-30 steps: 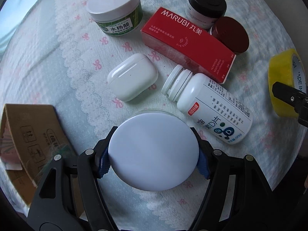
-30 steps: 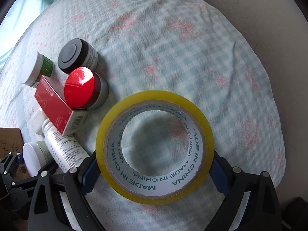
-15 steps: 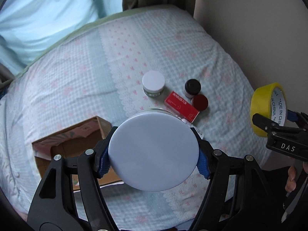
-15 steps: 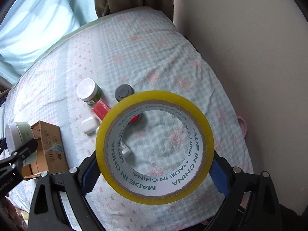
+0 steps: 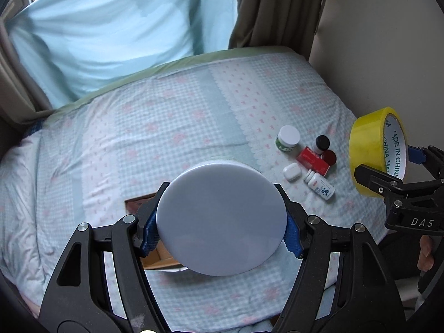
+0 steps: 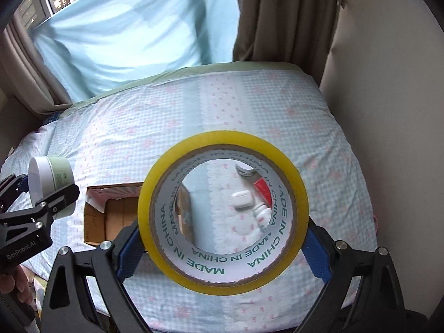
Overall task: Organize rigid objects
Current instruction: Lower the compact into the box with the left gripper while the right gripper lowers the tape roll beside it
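My left gripper (image 5: 220,234) is shut on a white-lidded round jar (image 5: 222,219), held high above the bed; the jar also shows in the right wrist view (image 6: 51,183). My right gripper (image 6: 223,238) is shut on a yellow roll of tape (image 6: 222,281), also seen in the left wrist view (image 5: 371,149). An open cardboard box (image 6: 111,213) lies on the bed, mostly hidden behind the jar in the left wrist view. On the bed sit a green-labelled jar (image 5: 288,138), a red box (image 5: 313,159), a white earbud case (image 5: 292,171), a white pill bottle (image 5: 319,185), a black-lidded jar (image 5: 322,142) and a red-lidded jar (image 5: 329,157).
The bed (image 5: 138,144) has a checked floral cover. A blue curtain (image 5: 111,27) and brown drapes (image 5: 277,8) hang behind it. A beige wall (image 5: 388,41) runs along the bed's right side.
Both grippers have risen far above the bed with the jar and the tape still held. The objects on the bed look much smaller, and the window and curtains have come into view.
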Motion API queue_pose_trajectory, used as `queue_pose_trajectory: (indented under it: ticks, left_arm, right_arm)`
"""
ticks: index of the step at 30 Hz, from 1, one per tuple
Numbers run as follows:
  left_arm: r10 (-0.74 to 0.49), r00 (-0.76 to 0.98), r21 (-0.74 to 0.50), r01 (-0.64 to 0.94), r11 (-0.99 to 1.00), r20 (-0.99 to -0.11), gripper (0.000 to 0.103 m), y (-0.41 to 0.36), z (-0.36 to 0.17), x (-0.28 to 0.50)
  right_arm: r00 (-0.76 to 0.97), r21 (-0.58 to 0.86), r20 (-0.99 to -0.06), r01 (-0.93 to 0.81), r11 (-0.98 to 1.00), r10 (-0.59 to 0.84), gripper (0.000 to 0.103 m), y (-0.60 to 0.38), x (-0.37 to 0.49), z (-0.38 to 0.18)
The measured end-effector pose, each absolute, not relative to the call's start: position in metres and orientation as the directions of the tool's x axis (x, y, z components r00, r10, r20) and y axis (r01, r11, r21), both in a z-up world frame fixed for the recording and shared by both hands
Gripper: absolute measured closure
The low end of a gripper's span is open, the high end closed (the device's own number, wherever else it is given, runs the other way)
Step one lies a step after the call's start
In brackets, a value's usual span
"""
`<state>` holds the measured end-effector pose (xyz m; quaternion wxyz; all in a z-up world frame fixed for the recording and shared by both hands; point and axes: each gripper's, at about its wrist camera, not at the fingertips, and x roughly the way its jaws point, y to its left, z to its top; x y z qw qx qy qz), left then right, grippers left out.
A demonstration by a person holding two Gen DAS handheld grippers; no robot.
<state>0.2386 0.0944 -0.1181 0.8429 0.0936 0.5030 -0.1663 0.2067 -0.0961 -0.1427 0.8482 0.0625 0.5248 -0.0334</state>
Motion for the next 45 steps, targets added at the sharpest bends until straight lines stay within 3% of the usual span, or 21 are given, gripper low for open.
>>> queue_pose_trajectory:
  ticks: [7, 15, 24, 34, 45]
  left_arm:
    - [-0.172, 0.394, -0.012, 0.376, 0.926, -0.903, 0.035, 0.172, -0.146, 0.261]
    - [-0.154, 0.285, -0.03, 0.395, 0.918, -0.946, 0.036, 0.209, -0.222, 0.294]
    - [-0.115, 0.162, -0.046, 0.379, 0.924, -0.98, 0.035, 0.213, -0.312, 0.325]
    - [-0.08, 0.023, -0.062, 0.434, 0.899, -0.997, 0.036, 0.182, -0.403, 0.339]
    - [-0.031, -0.049, -0.05, 0.445, 0.894, -0.998, 0.035, 0.177, -0.462, 0.344]
  right_arm:
    - [0.409, 0.068, -0.912, 0.061, 0.996, 0.037, 0.008, 0.0, 0.235, -0.165]
    - [0.336, 0.043, -0.941, 0.012, 0.999, 0.036, 0.008, 0.049, 0.269, -0.227]
    - [0.236, -0.054, -0.971, -0.074, 0.996, -0.035, 0.008, 0.068, 0.292, -0.31]
    - [0.103, -0.035, -0.995, -0.153, 0.988, -0.02, 0.008, 0.072, 0.299, -0.395]
    - [0.049, 0.01, -0.999, -0.22, 0.975, 0.021, 0.008, 0.07, 0.3, -0.442]
